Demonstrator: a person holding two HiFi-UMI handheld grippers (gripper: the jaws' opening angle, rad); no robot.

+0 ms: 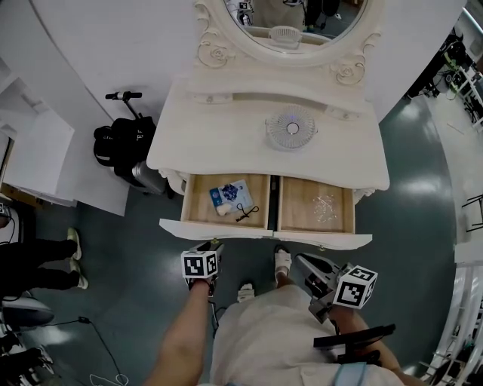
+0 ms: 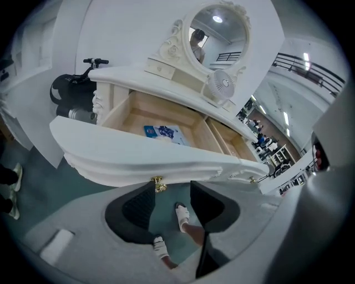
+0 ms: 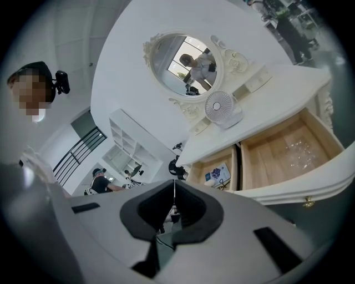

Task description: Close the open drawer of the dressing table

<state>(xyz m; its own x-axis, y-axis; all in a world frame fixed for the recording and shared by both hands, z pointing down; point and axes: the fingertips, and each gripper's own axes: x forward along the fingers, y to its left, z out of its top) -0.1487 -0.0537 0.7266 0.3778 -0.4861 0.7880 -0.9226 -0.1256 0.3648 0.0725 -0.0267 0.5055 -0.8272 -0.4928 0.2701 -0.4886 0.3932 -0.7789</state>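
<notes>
The white dressing table (image 1: 226, 128) has its wide drawer (image 1: 264, 228) pulled out, showing two wooden compartments. In the left compartment lie a blue packet (image 1: 230, 194) and a black cord; the right one holds a small clear item (image 1: 324, 203). My left gripper (image 1: 212, 245) is open just in front of the drawer front (image 2: 138, 155). A gold knob (image 2: 158, 183) sits by the tip of its left finger, and nothing is held between the jaws (image 2: 172, 186). My right gripper (image 1: 303, 261) is shut and empty (image 3: 174, 183), hanging lower and short of the drawer front (image 3: 310, 186).
A small white fan (image 1: 290, 127) stands on the tabletop below the oval mirror (image 1: 290, 22). A black bag and scooter (image 1: 124, 143) lean at the table's left side. My sandalled feet (image 1: 281, 261) are under the drawer. Another person's shoes (image 1: 75, 245) show at far left.
</notes>
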